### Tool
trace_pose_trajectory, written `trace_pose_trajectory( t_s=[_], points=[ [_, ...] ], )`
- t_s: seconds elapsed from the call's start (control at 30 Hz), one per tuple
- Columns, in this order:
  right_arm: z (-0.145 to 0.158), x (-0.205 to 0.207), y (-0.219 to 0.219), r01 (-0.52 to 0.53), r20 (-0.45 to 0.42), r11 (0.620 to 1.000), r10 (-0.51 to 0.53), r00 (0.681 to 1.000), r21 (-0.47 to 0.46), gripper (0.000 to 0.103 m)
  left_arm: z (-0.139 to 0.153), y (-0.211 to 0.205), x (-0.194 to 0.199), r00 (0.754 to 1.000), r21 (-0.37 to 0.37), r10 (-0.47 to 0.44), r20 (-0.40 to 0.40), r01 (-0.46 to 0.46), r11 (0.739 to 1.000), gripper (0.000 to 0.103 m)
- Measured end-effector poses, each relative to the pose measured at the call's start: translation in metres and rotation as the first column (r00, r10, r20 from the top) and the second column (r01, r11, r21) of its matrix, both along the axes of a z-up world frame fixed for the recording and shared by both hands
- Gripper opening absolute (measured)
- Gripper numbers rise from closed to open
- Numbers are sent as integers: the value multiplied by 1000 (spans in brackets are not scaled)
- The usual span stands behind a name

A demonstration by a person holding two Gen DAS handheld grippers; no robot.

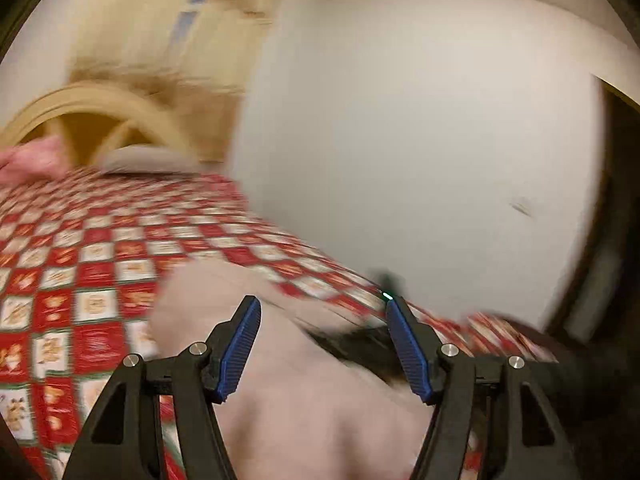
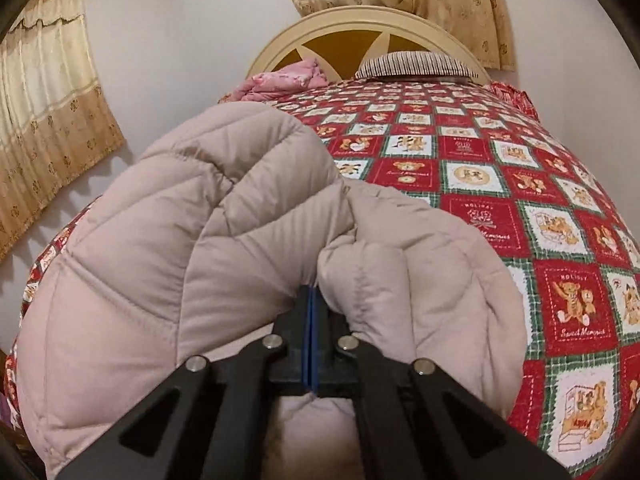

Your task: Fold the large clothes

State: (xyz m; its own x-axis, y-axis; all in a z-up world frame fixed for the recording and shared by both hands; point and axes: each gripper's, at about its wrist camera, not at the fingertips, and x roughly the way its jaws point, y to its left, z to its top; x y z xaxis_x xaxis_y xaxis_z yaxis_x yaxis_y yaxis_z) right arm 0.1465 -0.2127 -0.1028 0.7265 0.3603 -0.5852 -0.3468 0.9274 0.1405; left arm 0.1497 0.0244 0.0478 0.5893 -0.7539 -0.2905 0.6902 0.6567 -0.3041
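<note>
A large beige quilted puffer jacket (image 2: 168, 240) lies bunched on the bed's near left part. My right gripper (image 2: 311, 300) is shut on a fold of the jacket and pinches the fabric between its blue pads. In the blurred left wrist view the jacket (image 1: 304, 408) lies below my left gripper (image 1: 320, 308), which is open wide and holds nothing. A dark furry trim (image 1: 360, 344) shows between its fingers.
The bed has a red and white checked teddy-bear cover (image 2: 520, 208). A striped pillow (image 2: 416, 64) and a pink bundle (image 2: 288, 78) lie by the cream headboard (image 2: 360, 20). Beige curtains (image 2: 44, 100) hang on the walls. A white wall (image 1: 420, 140) stands beside the bed.
</note>
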Motion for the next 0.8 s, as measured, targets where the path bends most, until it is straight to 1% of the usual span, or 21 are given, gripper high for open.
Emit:
trace_pose_trajectory(
  t_s=[0.03,0.07,0.1,0.13,0.17,0.2,0.23,0.27,0.3,0.33,0.4,0.43,0.53,0.67,0.8],
  points=[
    [0,-1,2,4,4,1000,-4,1000,-11,0,0,-8,21,999,6,37,-35,-36,999,66],
    [1,-3,4,9,8,1000,-9,1000,-18,0,-2,-21,43,996,29,65,-66,-63,998,66],
    [1,-4,5,13,11,1000,-13,1000,-21,0,-7,-34,60,992,60,90,-88,-85,995,66],
    [1,-4,4,16,13,1000,-16,1000,-20,0,-17,-52,82,984,115,124,-124,-110,987,66],
    [0,-2,3,18,16,1000,-17,1000,-20,0,-27,-62,97,976,154,149,-161,-124,980,66],
    [-1,-3,3,20,16,1000,-19,1000,-16,0,-40,-66,108,962,189,179,-208,-140,972,66],
    [-1,-4,2,22,16,1000,-22,1000,-12,0,-59,-76,121,944,230,210,-255,-152,961,66],
    [-1,-4,1,24,16,1000,-24,1000,-8,0,-69,-77,126,937,256,230,-262,-162,953,66],
    [-1,-4,0,27,16,1000,-27,1000,-3,0,-79,-80,126,935,280,255,-248,-183,942,66],
    [-2,-4,-2,26,14,1000,-26,1000,13,0,-84,-78,120,935,285,270,-229,-201,937,66],
    [-3,-3,-6,16,7,999,-16,1000,51,0,-88,-80,111,936,315,303,-181,-236,919,67],
    [-3,-2,-8,9,4,998,-9,1000,67,0,-90,-85,108,936,350,320,-146,-253,902,68],
    [-5,0,-12,-2,-7,995,3,1000,101,0,-99,-98,107,934,418,351,-71,-292,860,72],
    [-8,4,-20,0,-25,987,4,1000,160,0,-109,-106,116,925,470,377,-39,-316,824,74],
    [-8,7,-22,2,-40,984,6,999,179,0,-111,-108,115,920,504,391,-13,-332,797,75]
  ],
)
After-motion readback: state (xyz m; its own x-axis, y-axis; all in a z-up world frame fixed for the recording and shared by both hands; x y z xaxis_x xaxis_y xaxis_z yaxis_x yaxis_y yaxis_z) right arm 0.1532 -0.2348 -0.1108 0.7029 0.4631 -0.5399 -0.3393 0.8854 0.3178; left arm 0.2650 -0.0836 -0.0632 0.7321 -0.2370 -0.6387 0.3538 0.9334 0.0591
